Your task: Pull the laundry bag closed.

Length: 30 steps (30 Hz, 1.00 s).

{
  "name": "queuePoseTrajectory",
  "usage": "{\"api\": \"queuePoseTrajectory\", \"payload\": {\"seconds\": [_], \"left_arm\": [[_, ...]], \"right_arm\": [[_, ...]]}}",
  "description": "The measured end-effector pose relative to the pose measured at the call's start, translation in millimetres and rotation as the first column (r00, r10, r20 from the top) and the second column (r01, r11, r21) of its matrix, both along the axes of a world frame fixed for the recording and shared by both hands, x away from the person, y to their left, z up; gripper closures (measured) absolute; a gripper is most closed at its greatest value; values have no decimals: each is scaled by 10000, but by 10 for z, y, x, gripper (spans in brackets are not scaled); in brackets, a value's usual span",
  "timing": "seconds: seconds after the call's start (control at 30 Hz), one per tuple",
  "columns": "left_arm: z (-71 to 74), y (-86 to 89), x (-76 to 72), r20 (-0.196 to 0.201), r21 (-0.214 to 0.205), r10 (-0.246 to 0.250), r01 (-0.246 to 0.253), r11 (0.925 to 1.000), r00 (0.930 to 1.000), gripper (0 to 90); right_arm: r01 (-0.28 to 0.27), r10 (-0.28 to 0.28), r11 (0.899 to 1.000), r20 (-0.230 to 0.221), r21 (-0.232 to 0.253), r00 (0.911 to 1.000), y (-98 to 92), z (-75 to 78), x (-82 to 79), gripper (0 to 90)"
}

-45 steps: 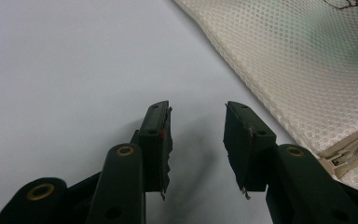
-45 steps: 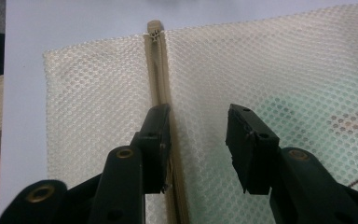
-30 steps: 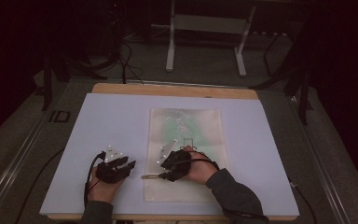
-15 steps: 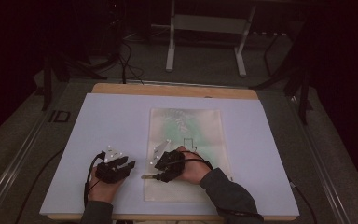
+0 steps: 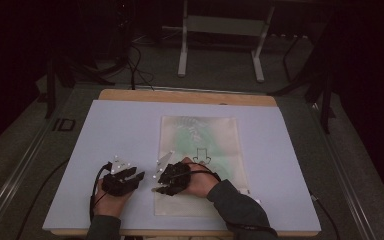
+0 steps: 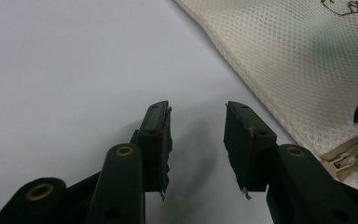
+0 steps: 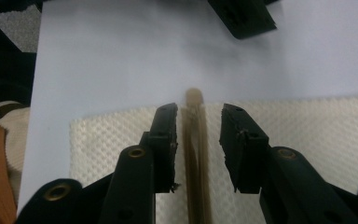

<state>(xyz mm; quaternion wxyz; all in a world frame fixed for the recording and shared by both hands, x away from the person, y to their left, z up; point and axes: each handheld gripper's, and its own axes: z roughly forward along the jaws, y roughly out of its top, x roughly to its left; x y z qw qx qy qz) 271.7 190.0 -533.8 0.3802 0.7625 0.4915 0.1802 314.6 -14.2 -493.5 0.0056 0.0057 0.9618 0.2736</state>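
Straddling the mesh bag's [image 7: 307,135] zipper pull [image 7: 196,140], the right hand-held gripper [image 7: 196,122] has been closing, not yet pinching.

A cream mesh bag [image 5: 200,165] lies flat on the table, its beige zipper pull [image 7: 195,140] sticking out at the edge

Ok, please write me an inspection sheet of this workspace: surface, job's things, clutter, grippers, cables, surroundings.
Surface: pale mat on a wooden table.
Job's things: cream mesh bag lying flat; its beige zipper pull points toward the mat.
Clutter: nothing seen.
Grippers: left gripper open over bare mat beside the bag. Right gripper has just been closing; the zipper pull lies between its jaws, near one pad, gap on the other side.
Cables: one black cable trails from the left gripper.
Surroundings: dark floor, metal stand behind the table.
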Motion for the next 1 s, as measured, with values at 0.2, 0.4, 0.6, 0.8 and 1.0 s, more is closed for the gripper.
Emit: {"api": "queuePoseTrajectory", "payload": {"seconds": [0.2,0.4,0.6,0.8,1.0], "left_arm": [[7,16,-1,23,-26,29,-29,10000,10000,598],[14,37,1,52,-29,113,-113,9999,9999,598],[13,32,0,40,-16,103,-103,9999,9999,598],[15,39,2,70,-58,118,-117,9999,9999,597],[17,42,1,68,-31,108,-108,9999,9999,597]], "right_arm": [[-228,227,9997,-110,-37,9997,159,-37,-22,732],[-206,204,9996,-127,-173,9997,257,-85,-19,748],[-86,86,9990,-17,-429,10000,317,-133,-5,748],[0,2,9976,27,-687,10000,379,-189,15,774],[-96,97,9972,13,-741,10000,402,-171,4,811]]}}
